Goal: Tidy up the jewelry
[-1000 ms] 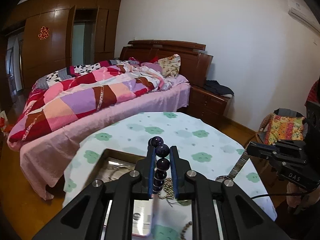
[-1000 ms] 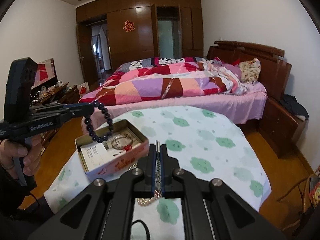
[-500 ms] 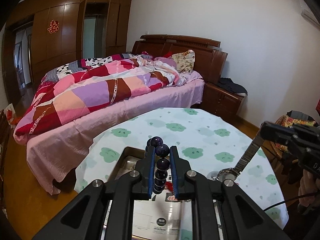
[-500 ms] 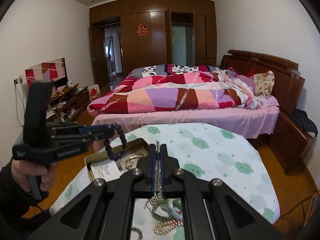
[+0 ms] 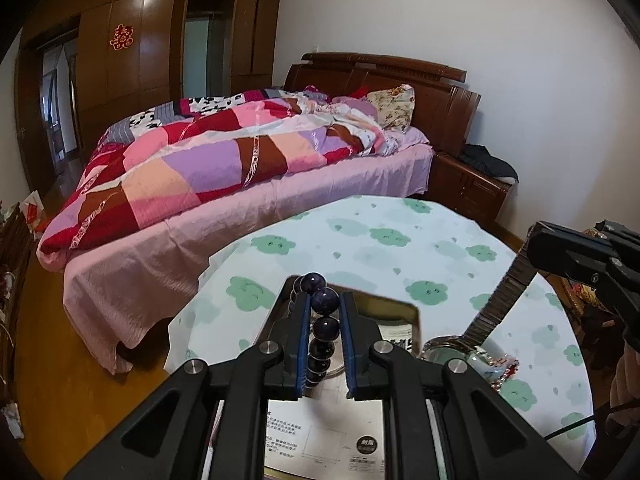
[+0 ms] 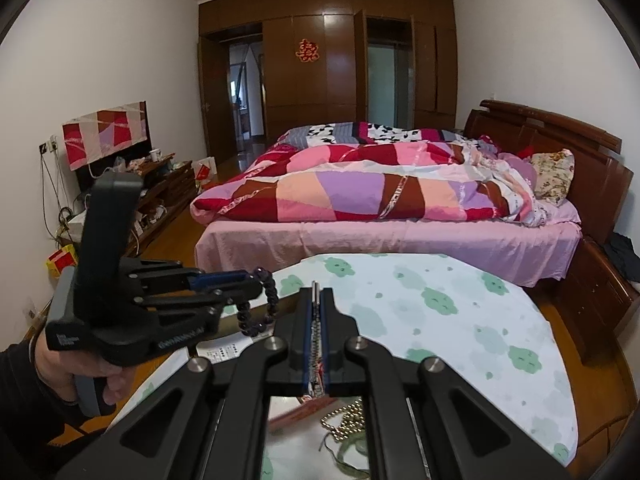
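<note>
My left gripper (image 5: 322,300) is shut on a bracelet of dark purple beads (image 5: 325,326), which runs up between its blue pads. Beneath it lies an open metal tin (image 5: 400,306) holding a printed paper card. From the right, my right gripper (image 5: 536,240) comes in shut on the metal band of a wristwatch (image 5: 500,300), whose face hangs just right of the tin. In the right wrist view, the right gripper (image 6: 316,292) pinches the watch band (image 6: 316,332). The left gripper (image 6: 256,276) is to its left, with the bead bracelet (image 6: 260,312) dangling in a loop.
The round table (image 5: 380,236) wears a white cloth with green clouds. A gold bead chain (image 6: 348,420) and a green piece lie on it near me. Behind the table stands a bed (image 6: 400,232); a hand (image 6: 60,364) grips the left tool.
The left gripper has sunk closer over the tin with the bracelet. The right gripper has swung left with the watch, so both tools now sit closer together.
</note>
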Demonstrator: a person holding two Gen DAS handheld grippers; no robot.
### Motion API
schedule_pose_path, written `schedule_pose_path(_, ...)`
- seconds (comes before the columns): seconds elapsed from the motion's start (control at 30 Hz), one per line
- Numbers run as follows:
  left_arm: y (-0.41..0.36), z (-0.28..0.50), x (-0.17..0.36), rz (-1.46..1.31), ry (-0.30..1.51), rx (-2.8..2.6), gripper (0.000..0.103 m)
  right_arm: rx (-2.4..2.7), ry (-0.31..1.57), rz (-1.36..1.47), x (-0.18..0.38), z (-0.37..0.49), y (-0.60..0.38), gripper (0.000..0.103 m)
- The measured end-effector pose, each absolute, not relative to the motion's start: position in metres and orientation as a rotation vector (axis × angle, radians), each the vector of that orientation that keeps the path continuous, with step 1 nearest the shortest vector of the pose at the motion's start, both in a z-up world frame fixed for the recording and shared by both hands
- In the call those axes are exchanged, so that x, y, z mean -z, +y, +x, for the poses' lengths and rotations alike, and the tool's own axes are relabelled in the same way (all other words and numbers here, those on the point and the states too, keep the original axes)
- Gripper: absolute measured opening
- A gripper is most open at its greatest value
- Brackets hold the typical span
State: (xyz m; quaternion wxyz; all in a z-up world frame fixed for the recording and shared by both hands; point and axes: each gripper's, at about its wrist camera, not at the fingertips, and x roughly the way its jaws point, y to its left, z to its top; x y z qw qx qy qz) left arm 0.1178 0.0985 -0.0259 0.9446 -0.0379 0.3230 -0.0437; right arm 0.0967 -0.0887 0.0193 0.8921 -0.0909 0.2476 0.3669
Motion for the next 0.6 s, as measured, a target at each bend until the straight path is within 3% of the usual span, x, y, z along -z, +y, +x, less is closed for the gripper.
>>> schedule_pose_path(0.6,0.106,0.13,0.048,-0.081,0.706,0.083,0.014,-0.782,0.592,-0.217,0.005,0.105,-0.058,0.005)
